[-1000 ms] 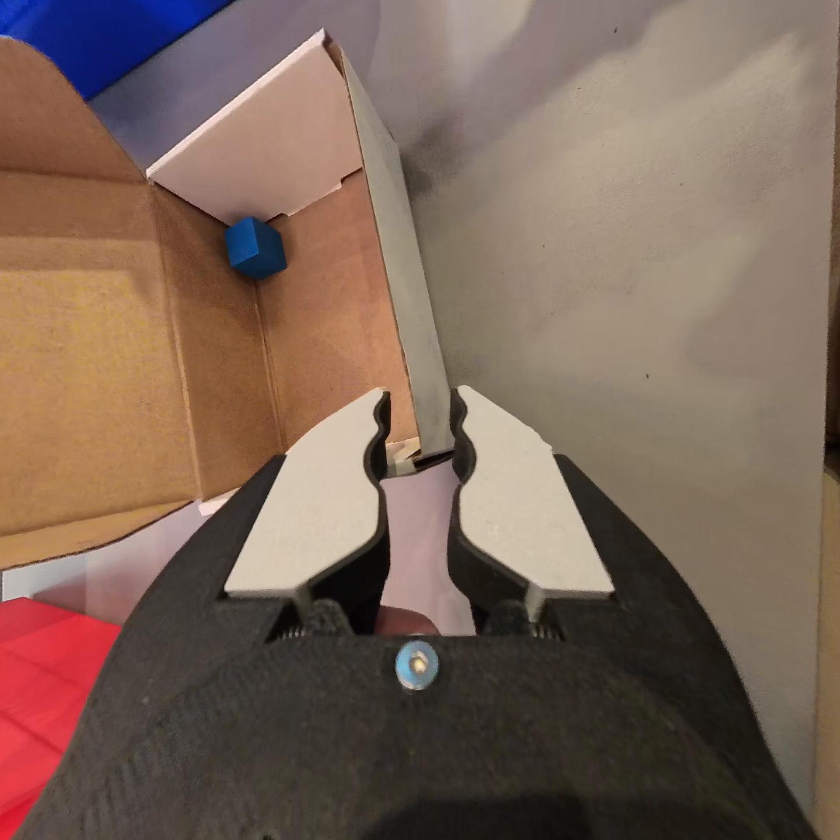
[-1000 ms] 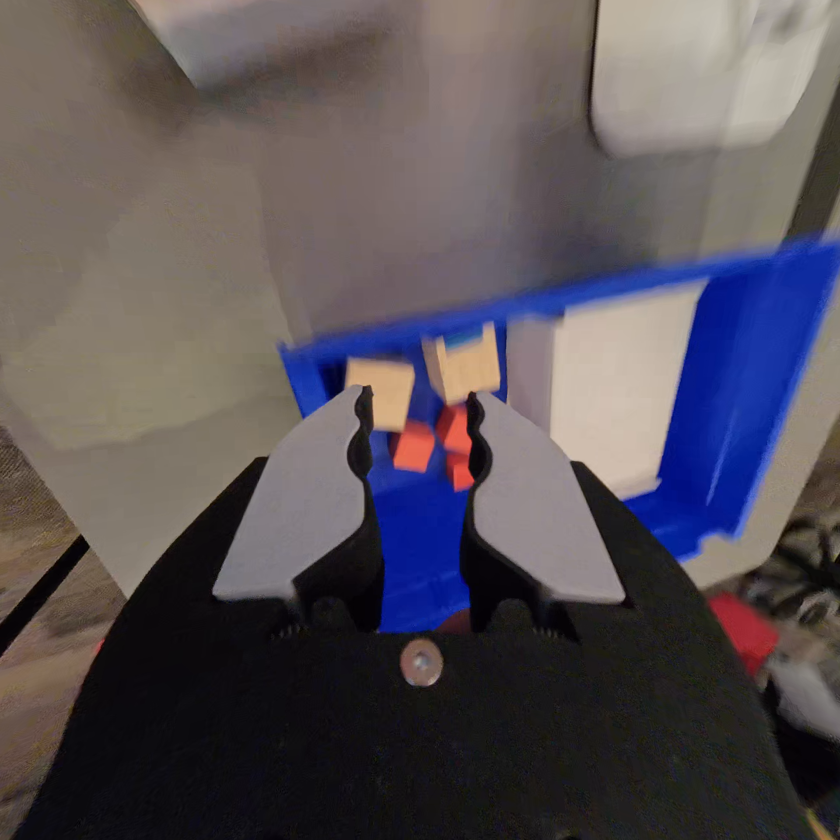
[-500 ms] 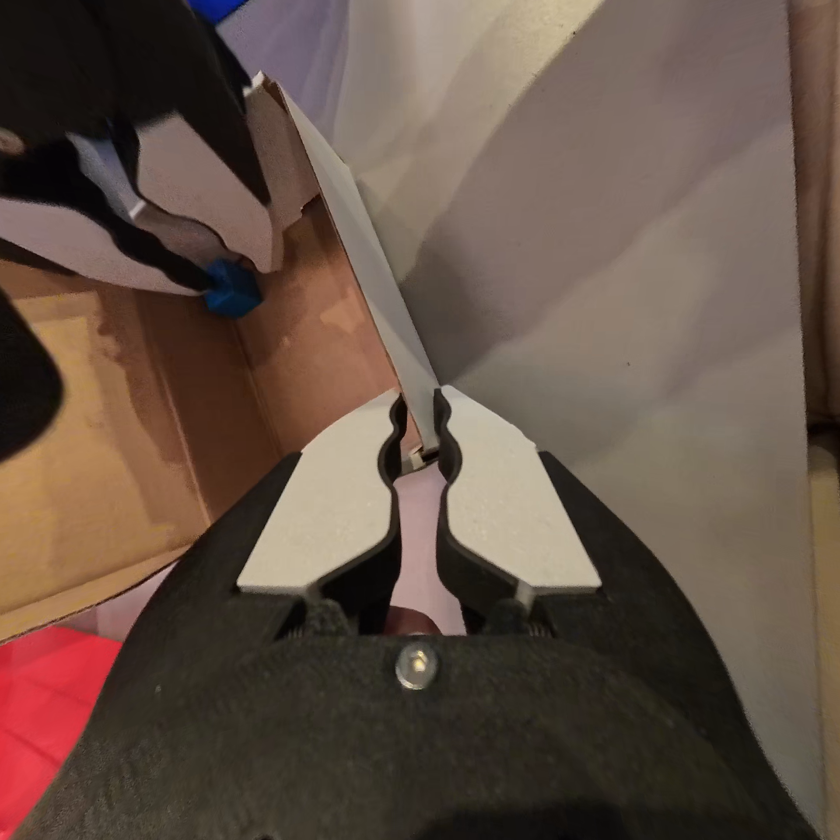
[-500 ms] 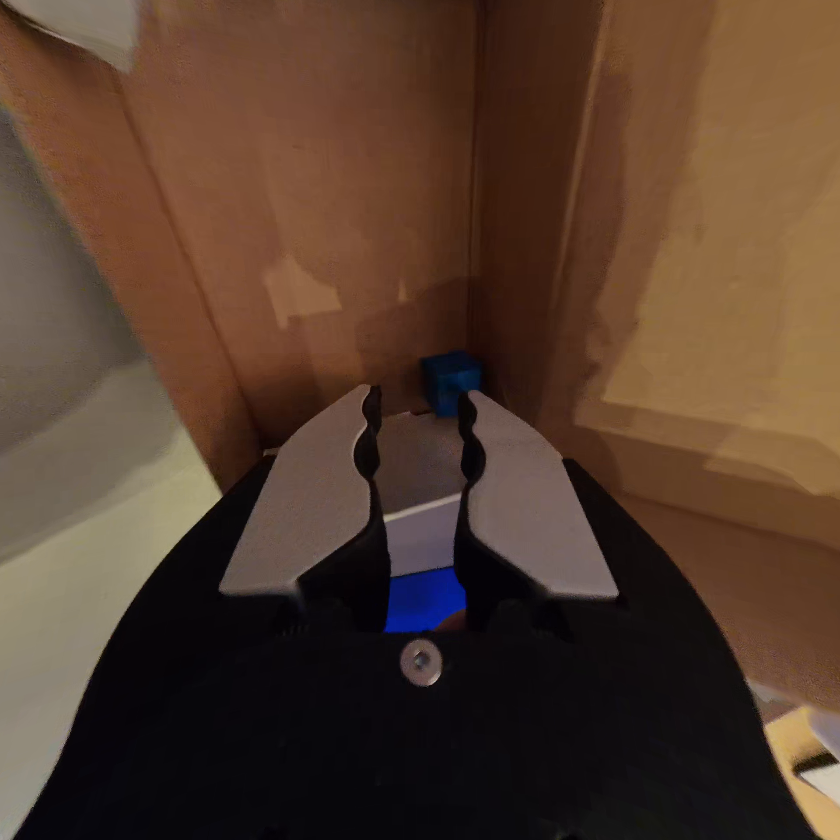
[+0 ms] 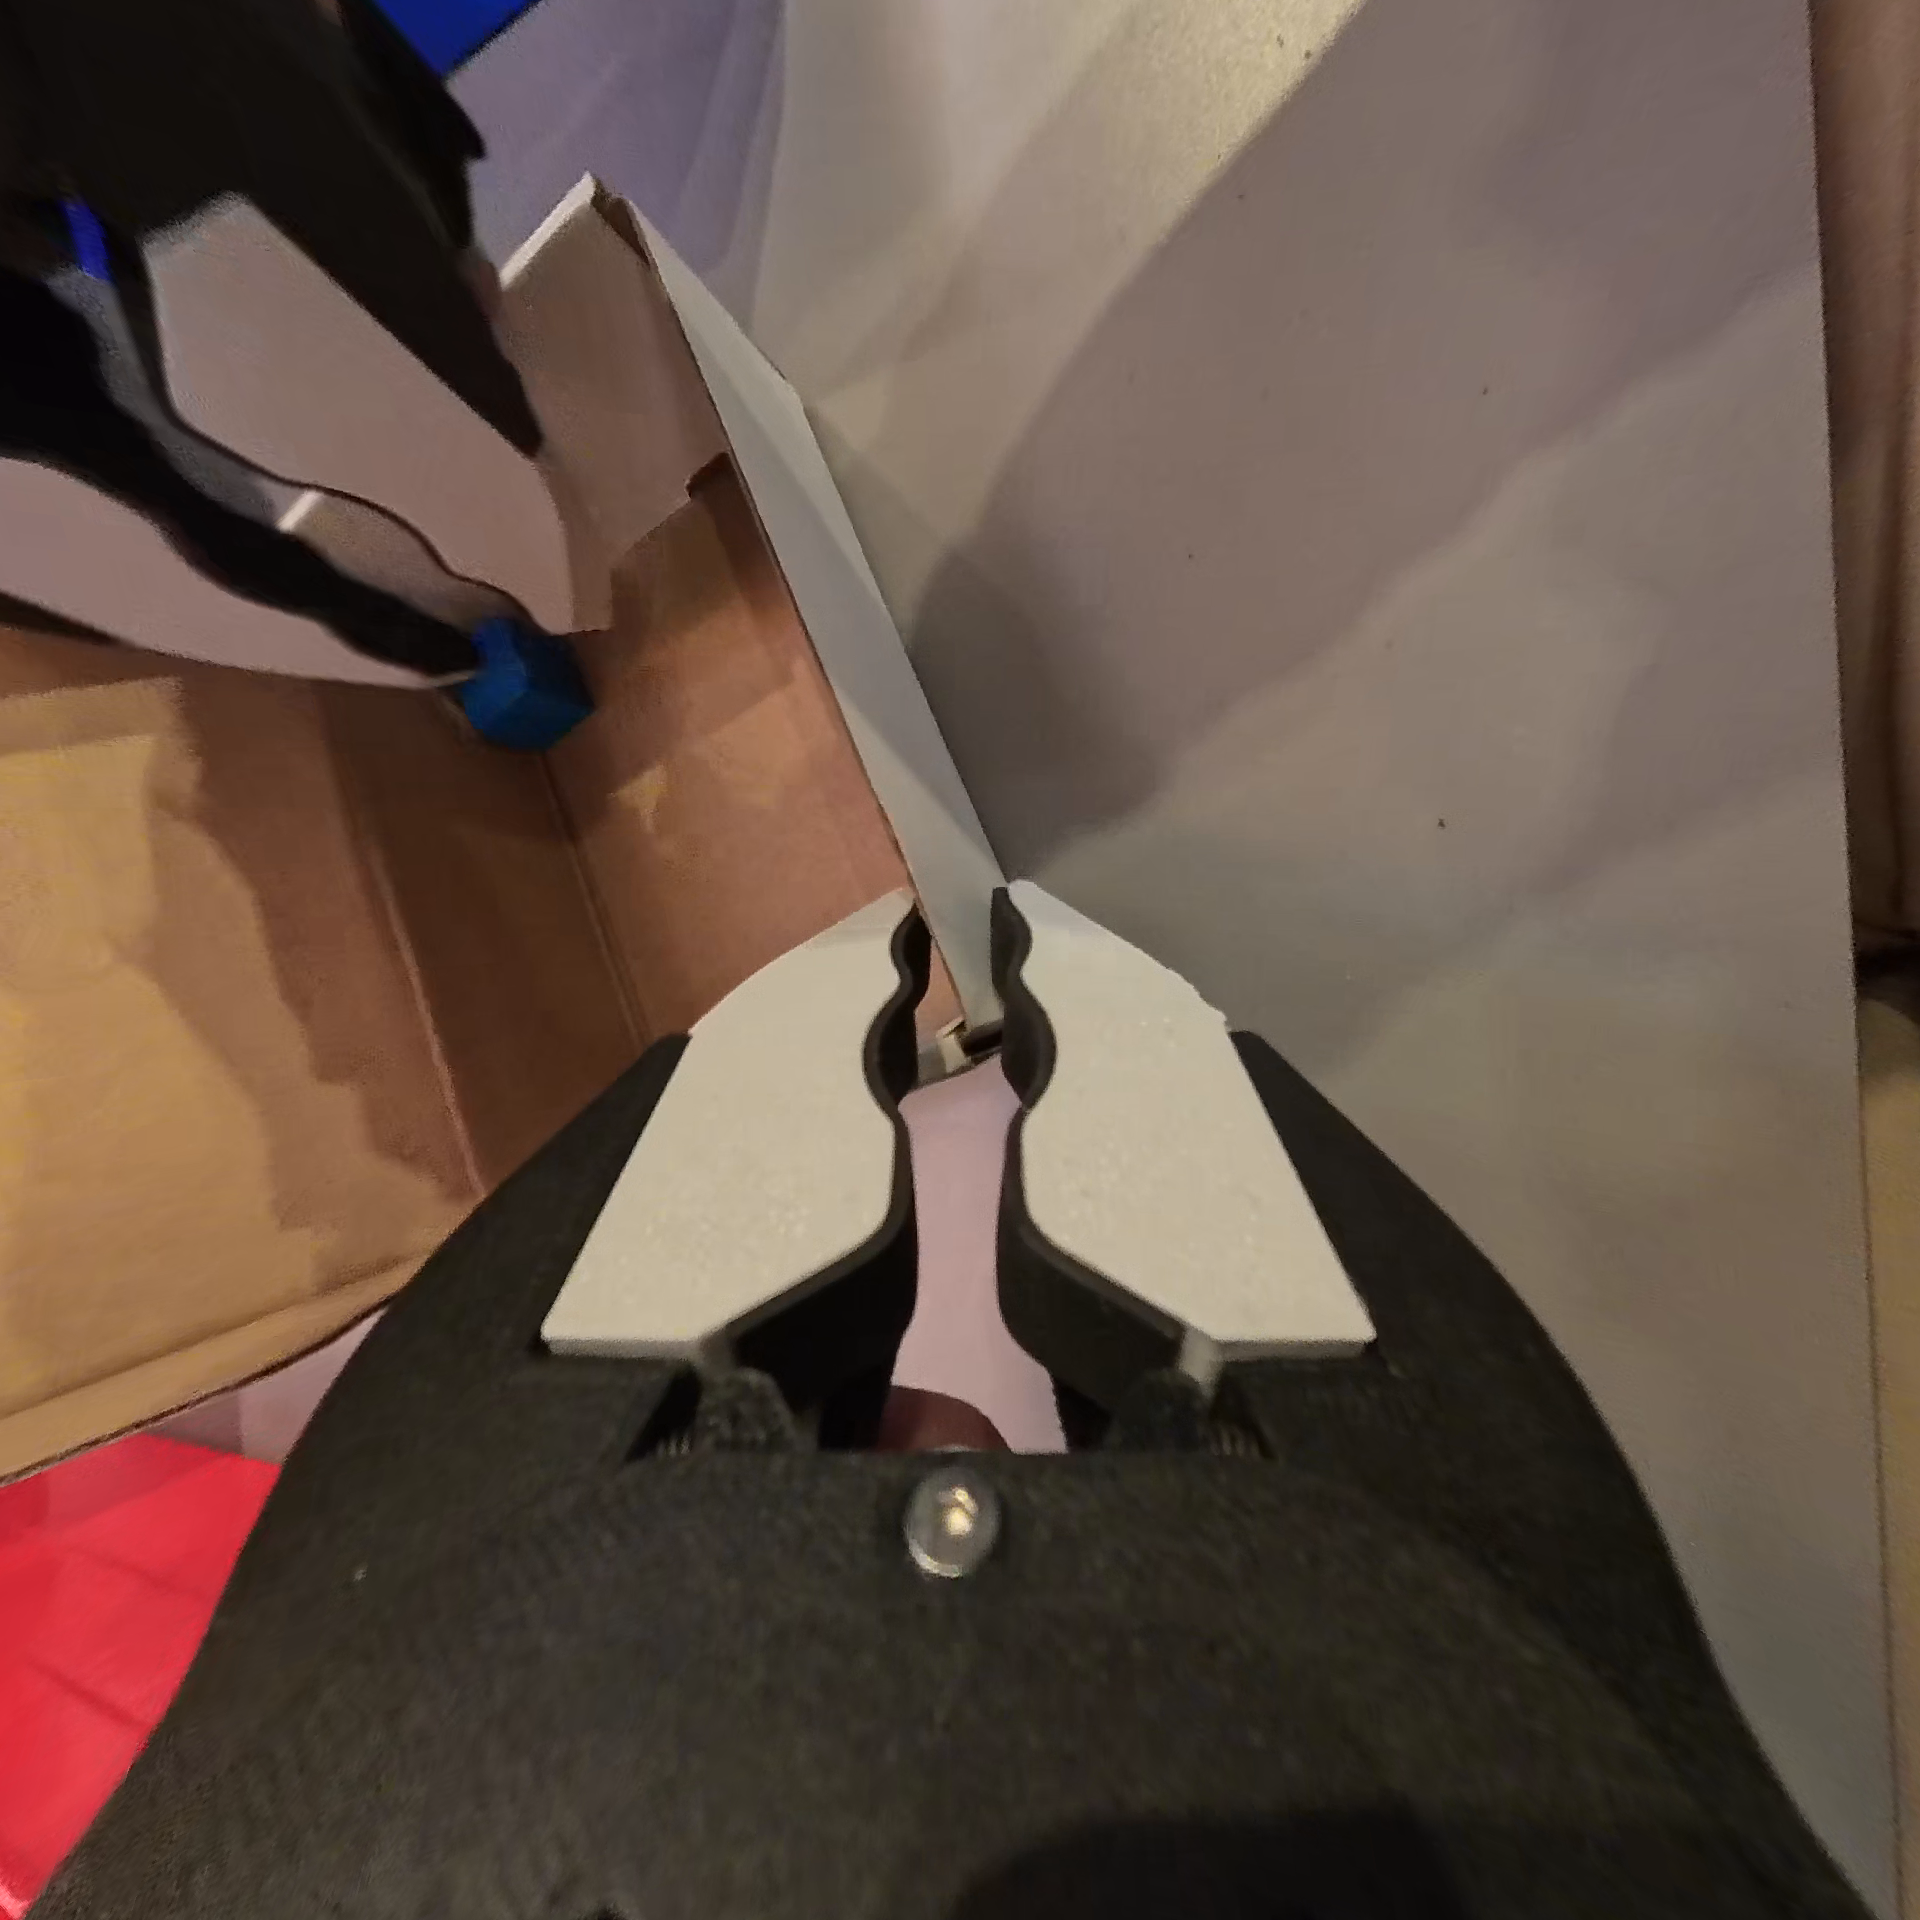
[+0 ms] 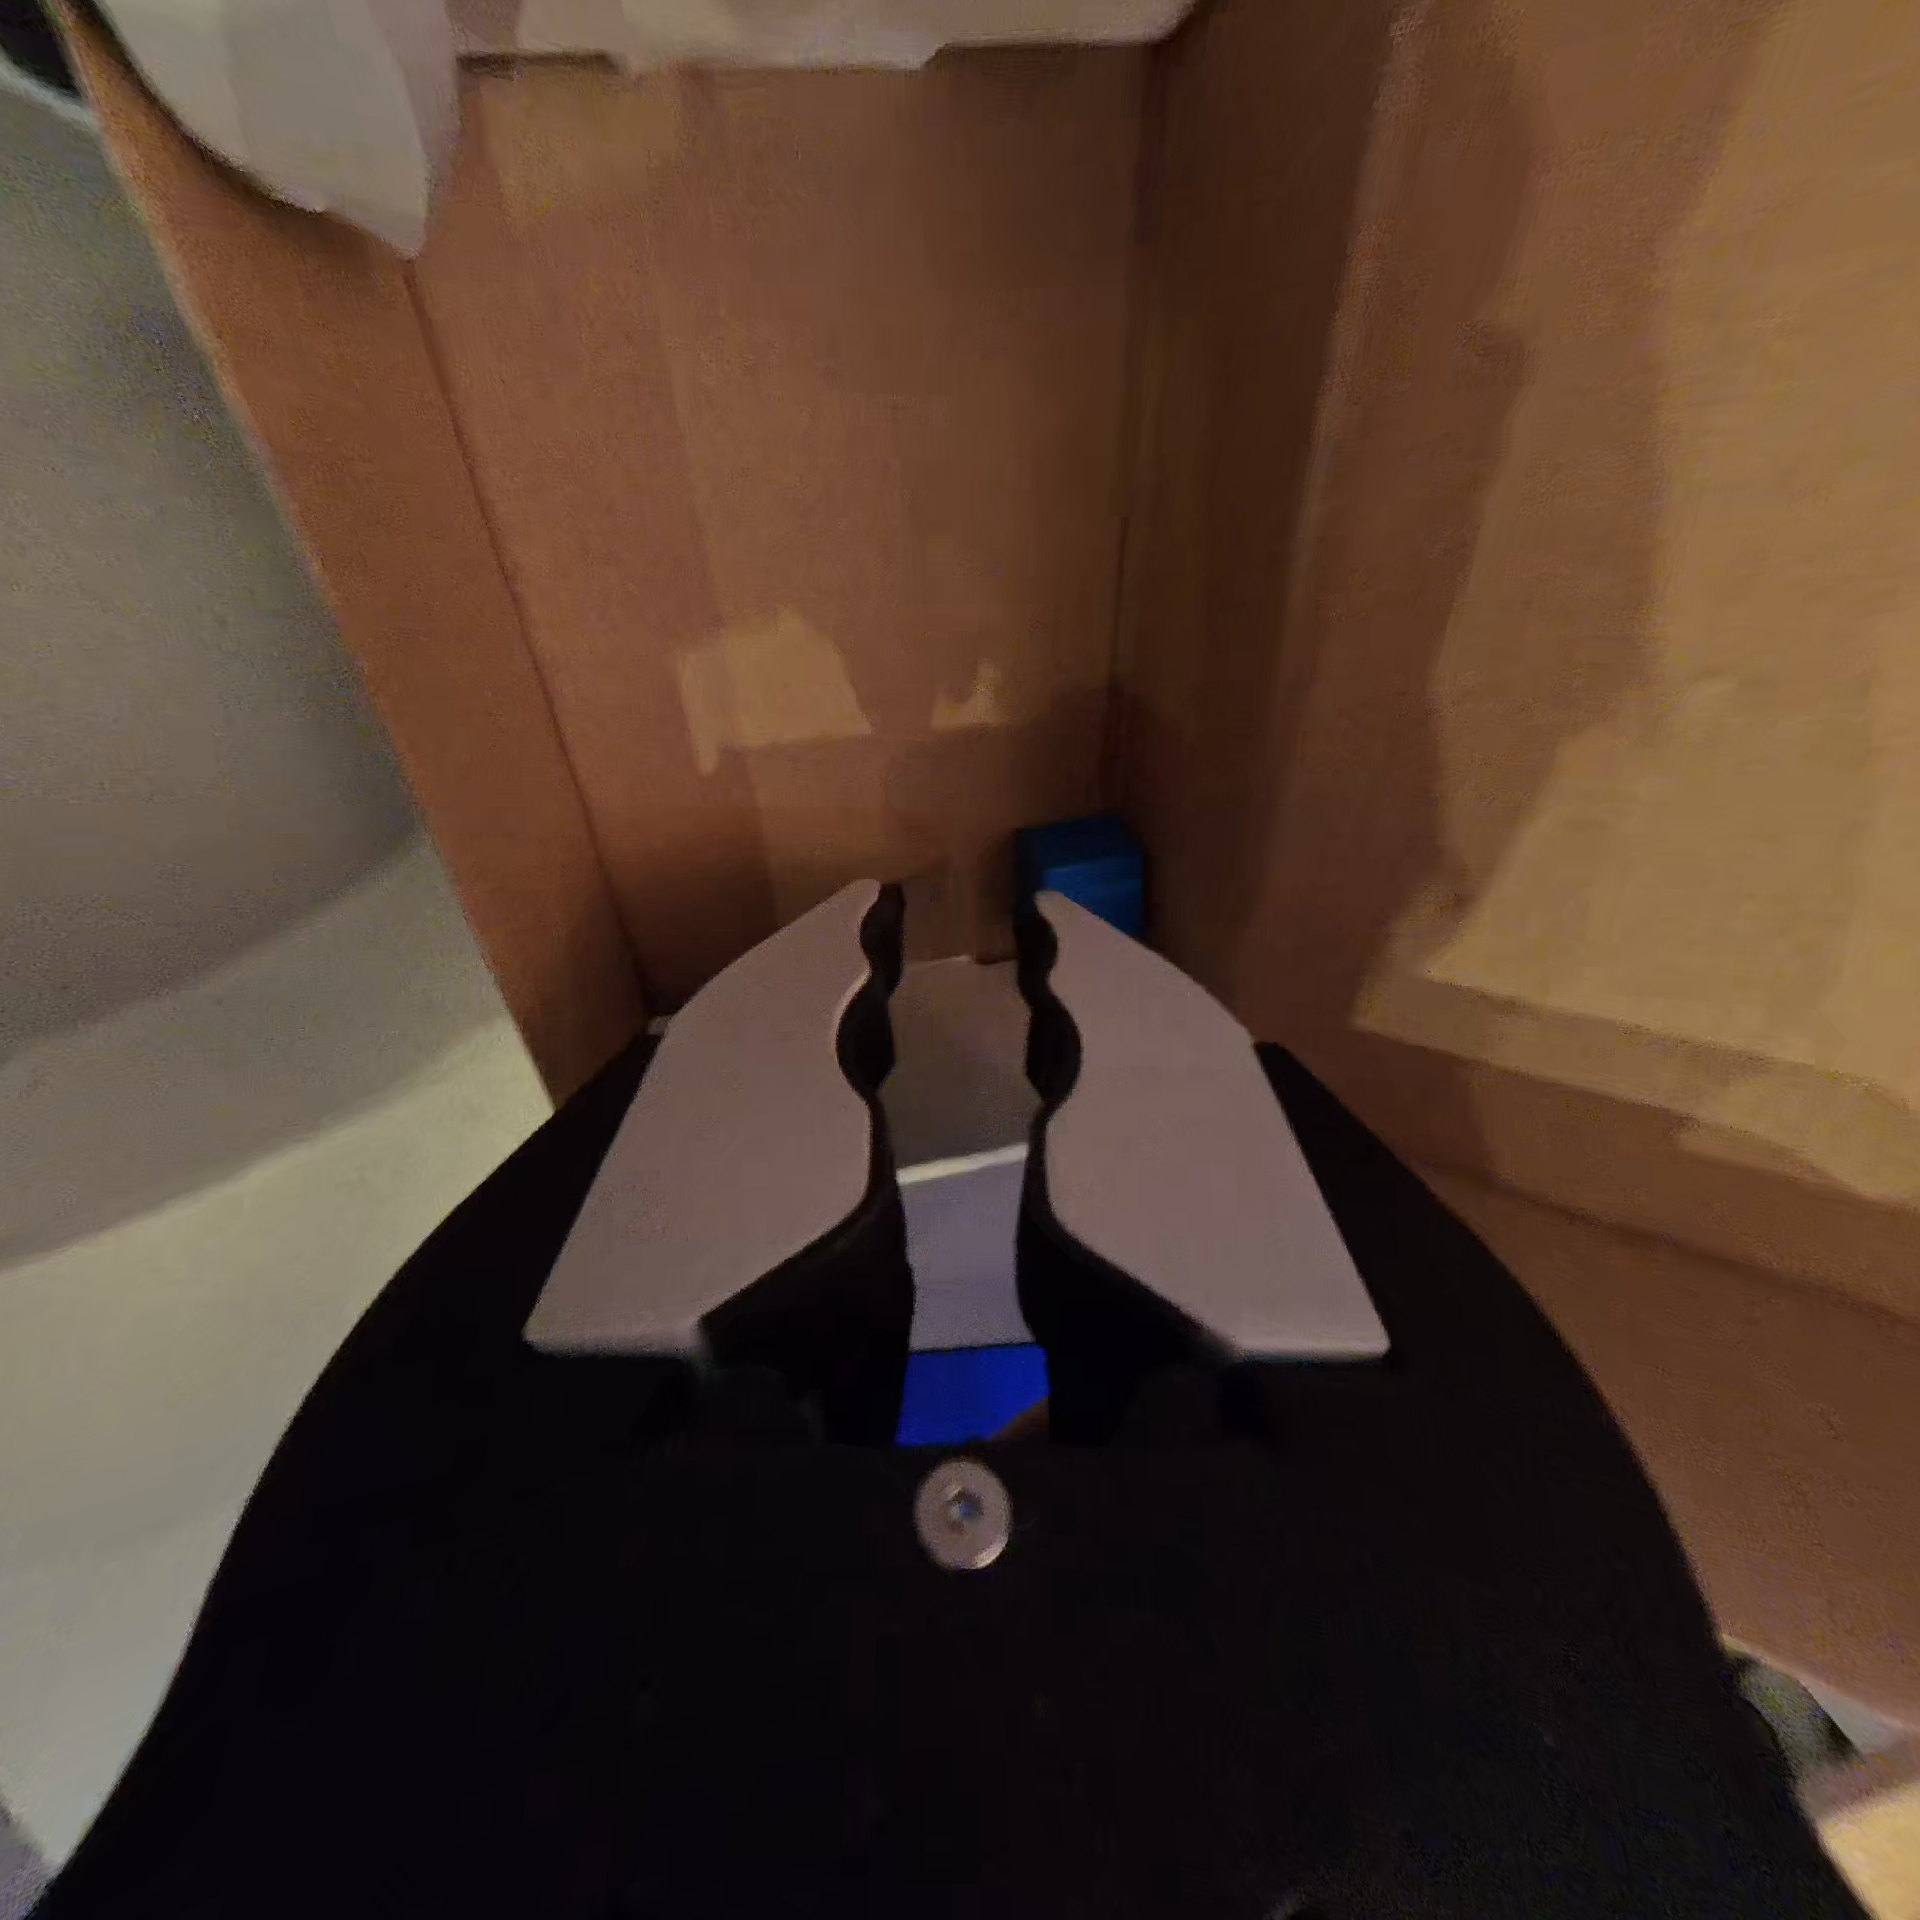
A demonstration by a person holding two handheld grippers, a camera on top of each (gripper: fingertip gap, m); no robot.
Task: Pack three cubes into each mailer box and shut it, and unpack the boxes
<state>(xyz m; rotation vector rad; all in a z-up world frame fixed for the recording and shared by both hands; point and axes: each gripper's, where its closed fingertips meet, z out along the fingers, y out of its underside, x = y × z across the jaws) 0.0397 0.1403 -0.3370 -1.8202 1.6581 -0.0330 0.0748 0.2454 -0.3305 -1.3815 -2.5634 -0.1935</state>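
An open mailer box [image 5: 260,935], brown inside and white outside, lies on the grey table. One blue cube [image 5: 520,681] sits in its far inner corner. My left gripper [image 5: 956,914] is shut on the near end of the box's right side wall [image 5: 831,644]. My right gripper [image 6: 961,909] is inside the box, open and empty, pointing at the corner. The blue cube [image 6: 1086,868] is just beyond its right fingertip [image 6: 1060,920], not between the fingers. In the left wrist view the right gripper [image 5: 447,649] comes in from the upper left, its tip at the cube.
The grey table [image 5: 1403,727] stretches to the right of the box. A red bin [image 5: 94,1610] lies at the lower left and a blue bin [image 5: 488,31] behind the box. The box's white flap [image 5: 343,416] stands behind the cube. The grippers' ends are close to 11 cm from one another.
My left gripper has closed on the box's side wall. My right gripper has moved from over the blue bin into the box and up to the blue cube.
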